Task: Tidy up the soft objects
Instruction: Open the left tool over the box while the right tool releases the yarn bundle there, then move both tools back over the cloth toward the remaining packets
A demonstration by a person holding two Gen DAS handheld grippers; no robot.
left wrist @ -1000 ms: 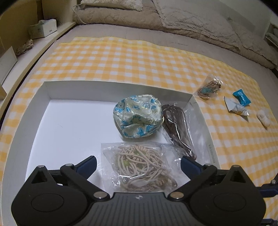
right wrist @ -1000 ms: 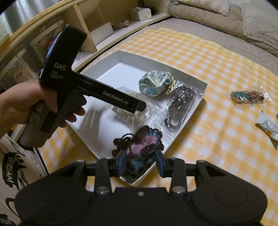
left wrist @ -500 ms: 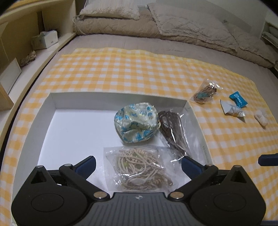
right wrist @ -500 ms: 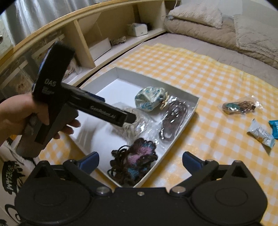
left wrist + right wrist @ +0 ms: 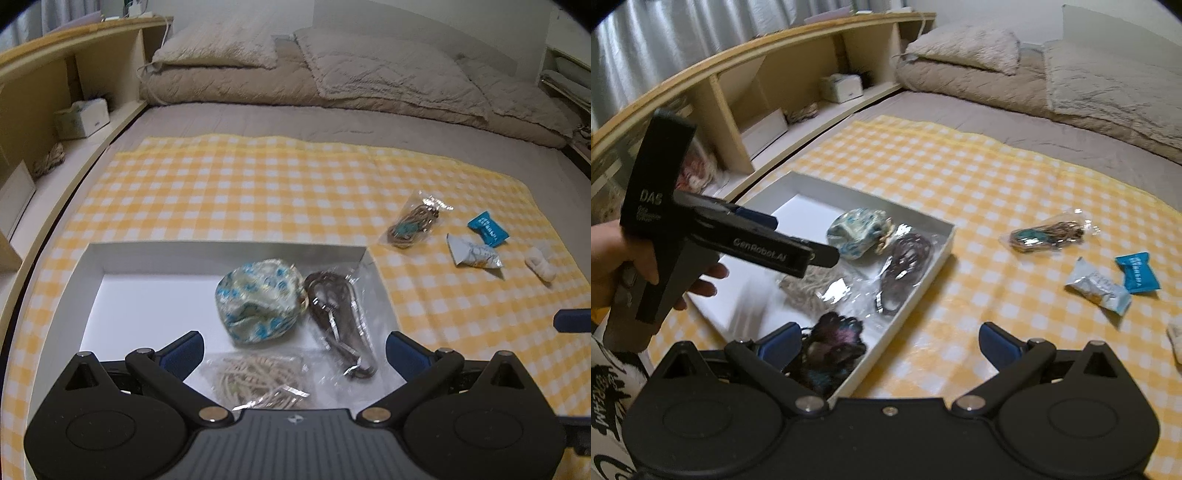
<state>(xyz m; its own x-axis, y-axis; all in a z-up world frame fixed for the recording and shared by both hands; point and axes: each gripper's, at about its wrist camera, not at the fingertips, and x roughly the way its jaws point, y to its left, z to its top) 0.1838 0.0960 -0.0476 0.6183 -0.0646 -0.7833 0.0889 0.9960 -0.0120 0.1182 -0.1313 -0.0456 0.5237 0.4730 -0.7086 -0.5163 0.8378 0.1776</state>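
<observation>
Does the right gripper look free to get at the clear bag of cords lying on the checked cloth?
Probably yes: the right gripper is open and empty, and bare cloth surrounds the bag.

"DAS", "GenRobot.AI" on left hand-held gripper (image 5: 798, 240).

Dim, cool indoor light is falling evenly over both views, casting only soft shadows. Glare is flashing off the plastic bags (image 5: 886, 273) in the white box (image 5: 88, 266). Fisheye distortion is bending the shelf (image 5: 768, 74) at the upper left, and black vignetting is darkening the corners. Motion blur is softening the foreground slightly.
</observation>
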